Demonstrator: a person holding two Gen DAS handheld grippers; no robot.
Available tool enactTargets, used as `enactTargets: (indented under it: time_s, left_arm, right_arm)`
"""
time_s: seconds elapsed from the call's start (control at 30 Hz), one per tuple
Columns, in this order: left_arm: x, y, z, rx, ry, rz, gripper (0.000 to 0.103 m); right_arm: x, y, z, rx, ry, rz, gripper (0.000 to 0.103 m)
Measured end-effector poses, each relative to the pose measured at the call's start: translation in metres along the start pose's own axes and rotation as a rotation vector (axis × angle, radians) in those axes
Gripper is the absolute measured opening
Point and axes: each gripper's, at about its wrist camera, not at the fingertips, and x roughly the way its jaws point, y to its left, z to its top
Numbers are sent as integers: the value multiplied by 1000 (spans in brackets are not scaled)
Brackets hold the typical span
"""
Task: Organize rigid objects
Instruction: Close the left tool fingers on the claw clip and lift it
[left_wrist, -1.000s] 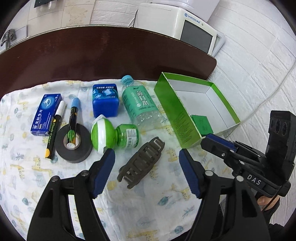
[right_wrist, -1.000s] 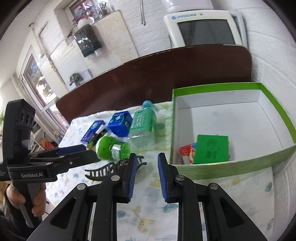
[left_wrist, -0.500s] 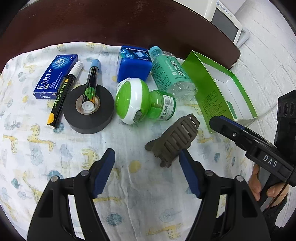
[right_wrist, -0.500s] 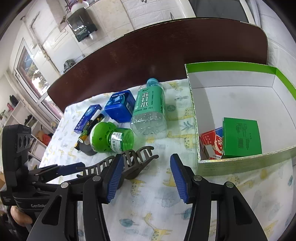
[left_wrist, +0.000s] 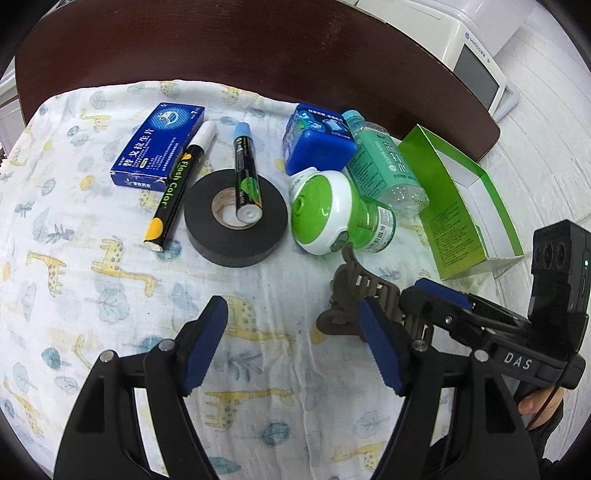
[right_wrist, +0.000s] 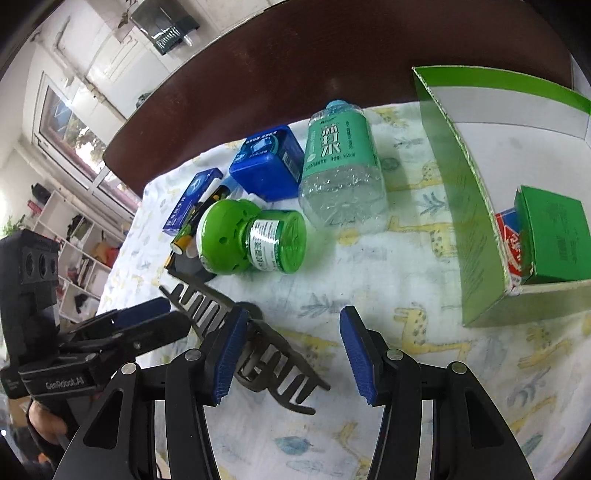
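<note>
The dark bench (left_wrist: 258, 48) carries a giraffe-print cloth (left_wrist: 92, 280) on which everything lies. At the cloth's right edge stands an open green box (right_wrist: 476, 229), and inside it a small green carton (right_wrist: 554, 236) leans against a red pack (right_wrist: 511, 240). A clear bottle (right_wrist: 341, 162) with a green label lies on its side beside the box, and a blue case (right_wrist: 267, 166) sits just beside the bottle. A green jar (right_wrist: 255, 238) lies on its side in front of these. Left of it is a black tape roll (left_wrist: 236, 221), with a blue-capped marker (left_wrist: 245, 173) resting across its hole. A white-capped marker (left_wrist: 181, 184) lies next to the roll, touching a flat blue packet (left_wrist: 159, 147).

The brown hair clip (right_wrist: 258, 343) lies on the cloth nearest the cameras, between the two tools. The left tool (left_wrist: 295, 343) hangs open over bare cloth, with the clip just outside its right finger. The right tool (right_wrist: 291, 354) has just been opening; its jaws now stand apart with part of the clip between them, its left pad (right_wrist: 227, 354) against or just beside the clip, and its right pad (right_wrist: 356, 356) clear of it.
</note>
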Motion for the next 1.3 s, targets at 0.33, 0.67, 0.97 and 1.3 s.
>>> enactTargets:
  time_s: [0.33, 0.67, 0.97, 1.3]
  left_arm:
    - [-14, -16, 12, 53, -54, -63, 73]
    - [8, -25, 6, 111, 21, -88, 45]
    - [-1, -18, -5, 99, 23, -96, 46]
    - [-1, -23, 15, 97, -5, -83, 43]
  right_arm:
    - [-33, 4, -18, -1, -71, -23, 54]
    - [-19, 8, -40, -17, 4, -28, 54]
    - [-24, -1, -39, 45, -26, 7, 54]
    - [-11, -6, -37, 201, 11, 108, 50]
